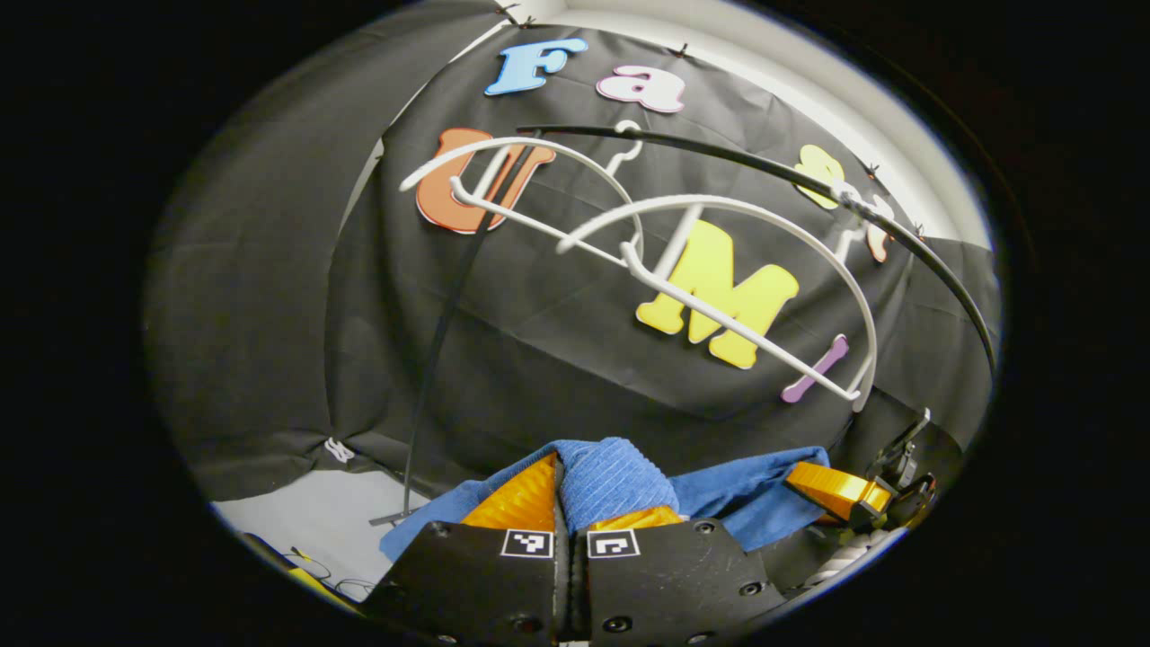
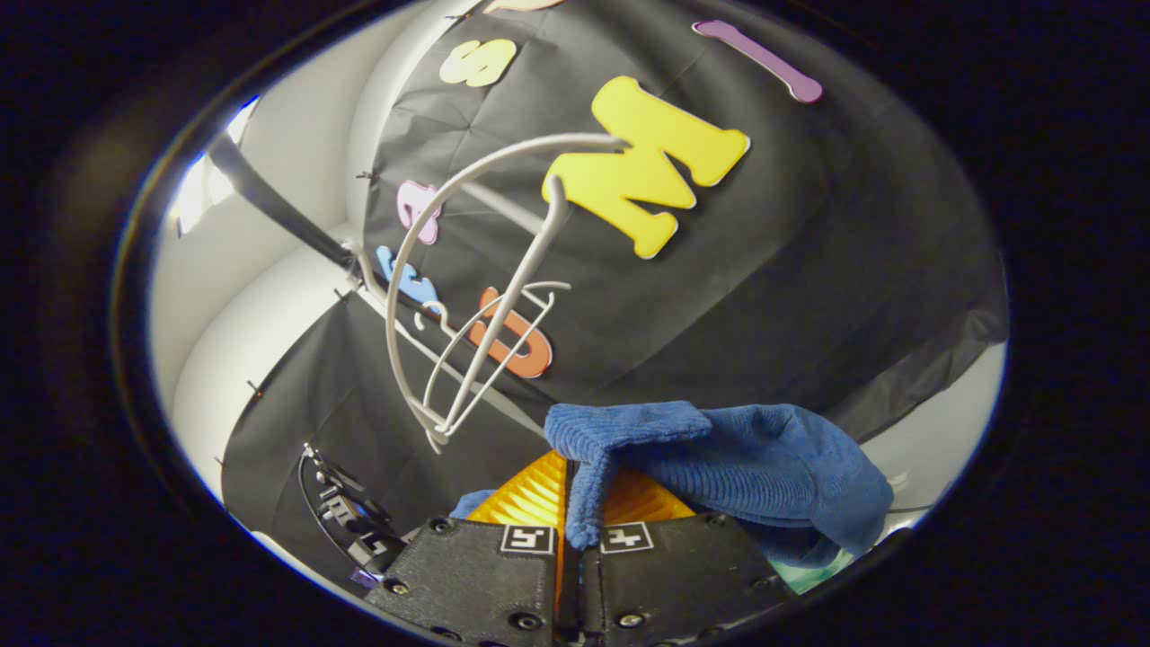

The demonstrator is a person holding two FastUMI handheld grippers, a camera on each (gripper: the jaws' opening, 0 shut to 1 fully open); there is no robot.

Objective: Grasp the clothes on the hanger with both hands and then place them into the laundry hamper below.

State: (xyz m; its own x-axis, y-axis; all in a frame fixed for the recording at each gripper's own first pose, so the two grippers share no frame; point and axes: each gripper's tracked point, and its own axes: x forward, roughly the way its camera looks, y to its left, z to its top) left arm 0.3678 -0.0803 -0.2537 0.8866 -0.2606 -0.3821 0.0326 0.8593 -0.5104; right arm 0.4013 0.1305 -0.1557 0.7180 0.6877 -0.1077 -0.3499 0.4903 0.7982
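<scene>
A blue ribbed cloth (image 1: 620, 481) is pinched between the two fingers of my left gripper (image 1: 568, 503), which is shut on it. It stretches right toward the right gripper (image 1: 853, 492), seen farther off. In the right gripper view the same blue cloth (image 2: 719, 458) bunches up and drapes to the right, and my right gripper (image 2: 579, 508) is shut on a fold of it. Two bare white hangers (image 1: 719, 279) hang from a black rail (image 1: 809, 184) above the cloth. Those hangers (image 2: 467, 341) appear tilted at the left of the right gripper view.
A thin black upright pole (image 1: 440, 341) of the rack stands at the left. Pale floor (image 1: 314, 521) lies below the black cloth wall. Something pale green (image 2: 822, 564) peeks from under the cloth. The left gripper's body (image 2: 350, 521) sits low at the left.
</scene>
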